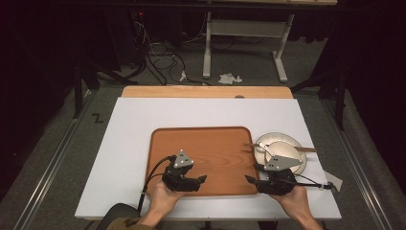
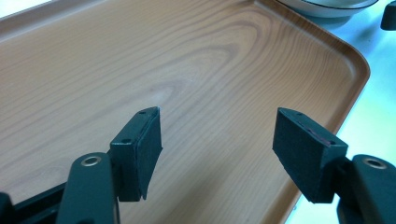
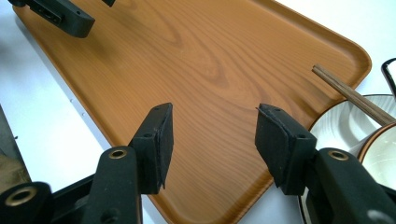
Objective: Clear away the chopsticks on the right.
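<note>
A brown wooden tray (image 1: pixel 210 139) lies on the white table top, bare inside. My left gripper (image 1: pixel 203 179) hovers over the tray's near left part, its jaws open with nothing between them (image 2: pixel 217 140). Over the tray's near right corner my right gripper (image 1: pixel 249 179) is open too, with only tray wood between its pads (image 3: pixel 212 128). Right of the tray stand stacked white dishes (image 1: pixel 275 143) and a bowl (image 1: pixel 292 154), with wooden chopsticks (image 1: pixel 306 149) lying across them. The chopsticks (image 3: pixel 350 95) and bowl rim (image 3: pixel 373 140) appear at the right in the right gripper view.
The white table top (image 1: pixel 134 134) extends left of and beyond the tray. A wooden board (image 1: pixel 206 92) borders its far edge. A small paper scrap (image 1: pixel 335 181) lies at the near right. Beyond the table are cables (image 1: pixel 158 57) and a white stand (image 1: pixel 244 28) on the floor.
</note>
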Tool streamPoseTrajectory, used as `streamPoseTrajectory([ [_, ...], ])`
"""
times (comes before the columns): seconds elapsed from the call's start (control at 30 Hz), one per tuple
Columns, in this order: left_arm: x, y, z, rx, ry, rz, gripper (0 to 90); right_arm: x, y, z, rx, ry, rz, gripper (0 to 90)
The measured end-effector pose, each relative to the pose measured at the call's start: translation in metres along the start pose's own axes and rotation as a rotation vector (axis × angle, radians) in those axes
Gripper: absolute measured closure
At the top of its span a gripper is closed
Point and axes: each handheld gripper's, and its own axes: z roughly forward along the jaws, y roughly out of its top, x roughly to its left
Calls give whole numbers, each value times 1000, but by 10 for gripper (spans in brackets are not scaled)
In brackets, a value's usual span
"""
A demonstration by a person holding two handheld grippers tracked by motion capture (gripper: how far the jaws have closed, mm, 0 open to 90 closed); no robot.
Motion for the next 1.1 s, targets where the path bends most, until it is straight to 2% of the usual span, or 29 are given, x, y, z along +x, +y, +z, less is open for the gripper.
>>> streamPoseTrajectory([
  [0.2, 0, 0, 0, -1, 2, 1, 327, 0, -1, 0, -4, 1, -10, 476],
  [0.57, 0, 0, -1, -7, 1, 0, 327, -6, 1, -7, -11, -3, 0, 495],
  [0.67, 1, 0, -1, -12, 3, -7, 327, -9, 2, -15, -30, -5, 14, 561],
  [0.73, 1, 0, -2, -14, 3, -8, 327, -10, 3, -17, -33, -5, 18, 563],
  [0.83, 1, 0, -2, -14, 4, -7, 327, -16, 4, -23, -29, -20, 16, 589],
  [0.87, 2, 0, -2, -16, 4, -10, 327, -22, 3, -25, -23, -23, 23, 597],
  [0.93, 2, 0, -2, -15, 4, -12, 327, -23, 3, -26, -21, -29, 31, 599],
  [0.97, 2, 0, -2, -14, 4, -12, 327, -27, 4, -29, -15, -45, 21, 606],
  [1.1, 2, 0, -1, -11, 4, -10, 327, -34, 8, -36, -19, -57, 24, 621],
])
